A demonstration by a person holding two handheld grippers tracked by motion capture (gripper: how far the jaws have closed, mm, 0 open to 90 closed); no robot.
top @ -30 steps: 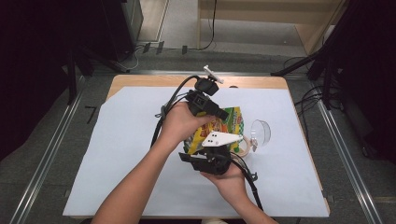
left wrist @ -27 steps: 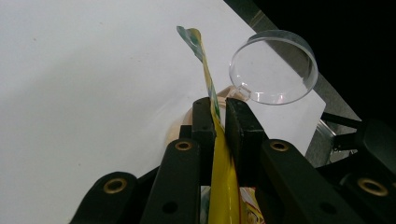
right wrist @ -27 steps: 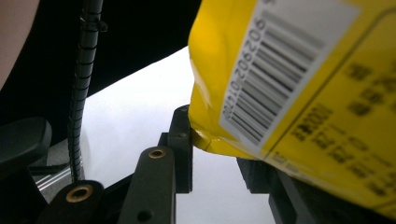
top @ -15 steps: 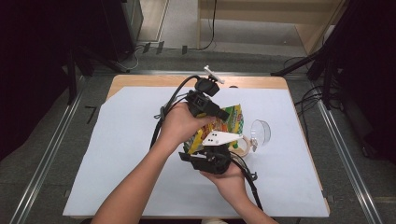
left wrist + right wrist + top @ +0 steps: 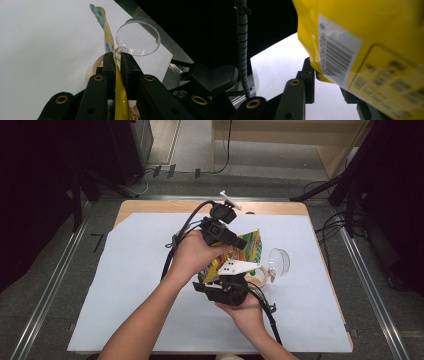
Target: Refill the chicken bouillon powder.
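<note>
A yellow snack bag (image 5: 251,246) with green print hangs above the table between my two grippers. My left gripper (image 5: 240,243) comes in from the far side and is shut on the bag's thin edge (image 5: 109,41), its pads pinching the foil. My right gripper (image 5: 227,276), with its white plate on top, sits below and nearer the person. The bag's lower corner (image 5: 374,30) with a barcode label lies between its jaws and touches the left pad (image 5: 311,75). The bag hides the other jaw. These jaws have just been opening slightly with the bag still between them.
A clear plastic bowl (image 5: 279,261) lies tipped on the white sheet (image 5: 140,285) just right of the bag, seen close in the left gripper view (image 5: 138,36). A beige tape roll (image 5: 257,279) lies under the bag. Cables trail from both grippers. The wooden table edge (image 5: 150,207) runs along the far side.
</note>
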